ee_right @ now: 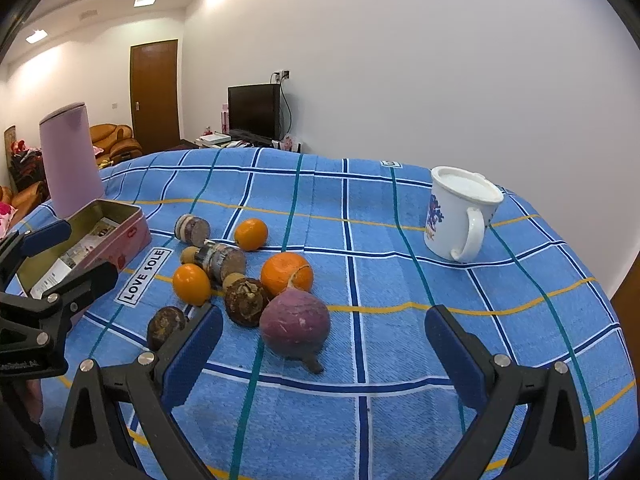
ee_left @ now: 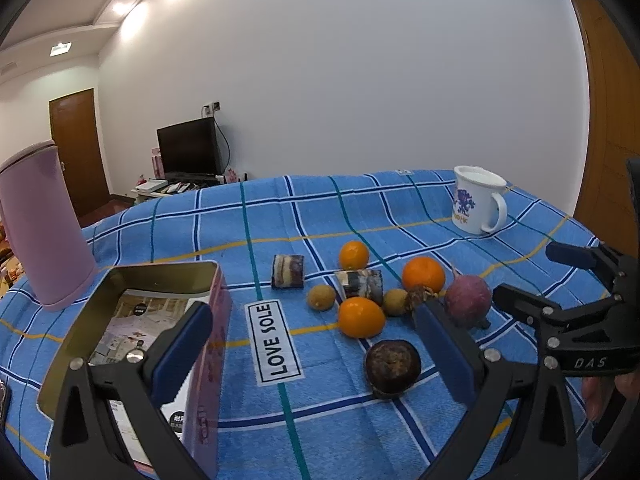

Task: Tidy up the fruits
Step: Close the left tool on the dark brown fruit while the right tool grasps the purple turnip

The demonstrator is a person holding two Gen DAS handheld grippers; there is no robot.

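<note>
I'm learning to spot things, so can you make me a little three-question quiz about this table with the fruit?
1. True or false: the open pink metal tin already holds an orange.
2. How many round orange citrus fruits lie on the blue checked cloth? A) two B) three C) five
3. Fill in: the white mug with a blue print stands upright with its handle facing the ____ wrist camera.

Key: 1 false, it holds only printed paper. 2 B: one far, one near the tin, one biggest. 3 right.
</note>
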